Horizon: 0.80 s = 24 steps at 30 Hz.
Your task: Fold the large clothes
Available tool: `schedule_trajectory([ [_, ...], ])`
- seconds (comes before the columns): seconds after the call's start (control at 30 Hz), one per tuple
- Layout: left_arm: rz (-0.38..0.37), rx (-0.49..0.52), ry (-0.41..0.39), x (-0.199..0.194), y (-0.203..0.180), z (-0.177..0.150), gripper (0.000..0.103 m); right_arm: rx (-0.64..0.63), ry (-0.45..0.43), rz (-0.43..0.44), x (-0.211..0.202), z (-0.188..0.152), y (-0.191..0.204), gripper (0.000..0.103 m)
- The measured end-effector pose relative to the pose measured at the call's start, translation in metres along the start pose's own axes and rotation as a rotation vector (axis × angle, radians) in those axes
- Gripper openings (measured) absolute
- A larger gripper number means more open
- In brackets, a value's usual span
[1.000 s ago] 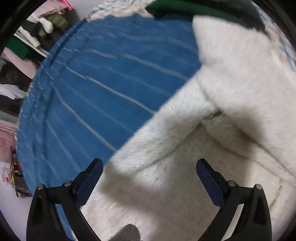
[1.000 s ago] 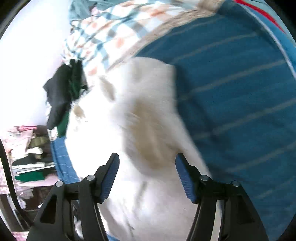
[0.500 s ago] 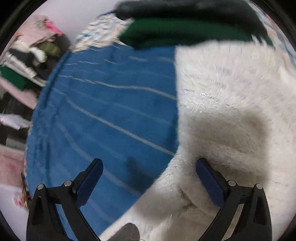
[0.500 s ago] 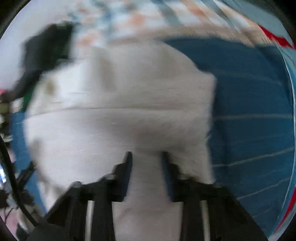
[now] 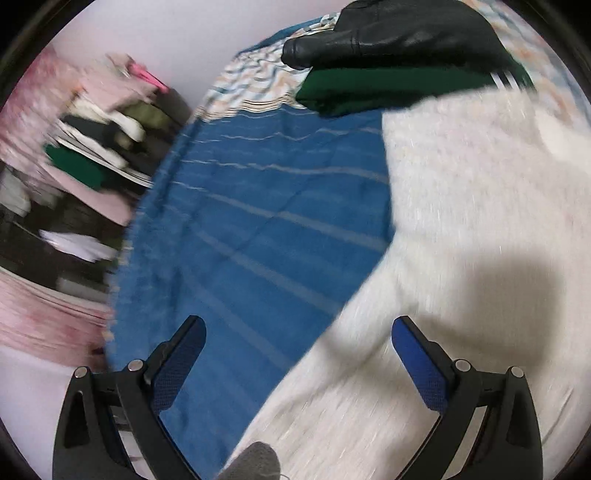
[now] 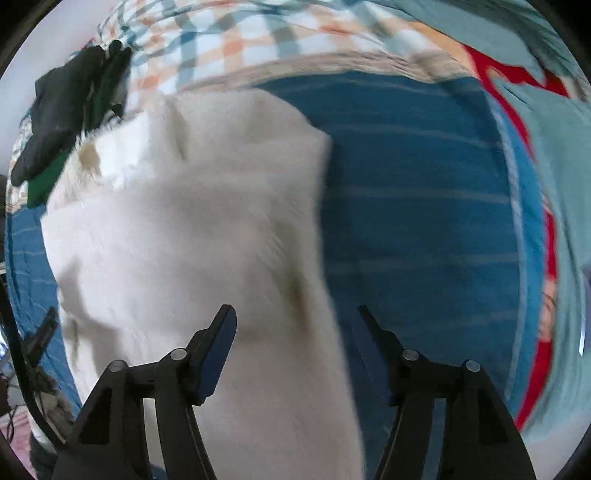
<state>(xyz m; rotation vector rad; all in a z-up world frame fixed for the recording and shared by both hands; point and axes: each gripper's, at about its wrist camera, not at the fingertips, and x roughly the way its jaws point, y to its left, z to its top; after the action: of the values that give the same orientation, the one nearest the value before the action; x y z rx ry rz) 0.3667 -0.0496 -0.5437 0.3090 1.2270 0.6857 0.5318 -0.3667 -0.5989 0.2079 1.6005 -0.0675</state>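
Right gripper opening above sweater; shelves left-view only

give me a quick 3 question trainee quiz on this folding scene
1. True or false: the white garment lies on a blue striped cover.
2. Multiple choice: what sits at the garment's far end in the left wrist view? A) a red pillow B) a black item on a green one C) a basket
3. Fill in: neither the left gripper nor the right gripper grips the garment; both show their jaws ____.

Key: 1 true; 2 B; 3 open (the right one's are opening, with the garment's edge below the gap, not pinched).
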Motion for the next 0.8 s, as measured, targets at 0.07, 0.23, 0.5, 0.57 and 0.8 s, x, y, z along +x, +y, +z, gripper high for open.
schedule_trajectory([
  [0.07, 0.051, 0.031, 0.006, -0.016, -0.010, -0.023, 0.103, 0.013, 0.025, -0.033, -0.001, -0.023, -0.022, 0.067],
  [0.23, 0.133, 0.100, 0.036, -0.057, -0.045, -0.072, 0.103, 0.029, 0.086, -0.036, 0.007, -0.057, -0.074, 0.067],
  [0.5, 0.153, 0.144, 0.151, -0.153, -0.129, -0.137, 0.103, -0.112, 0.138, -0.010, 0.006, -0.072, -0.149, 0.067],
  [0.57, 0.127, 0.181, 0.139, -0.184, -0.160, -0.151, 0.103, -0.127, 0.137, -0.015, 0.005, -0.068, -0.168, 0.067],
  [0.8, 0.034, 0.332, 0.047, -0.264, -0.257, -0.192, 0.103, -0.070, 0.187, -0.033, 0.002, -0.061, -0.264, 0.067],
])
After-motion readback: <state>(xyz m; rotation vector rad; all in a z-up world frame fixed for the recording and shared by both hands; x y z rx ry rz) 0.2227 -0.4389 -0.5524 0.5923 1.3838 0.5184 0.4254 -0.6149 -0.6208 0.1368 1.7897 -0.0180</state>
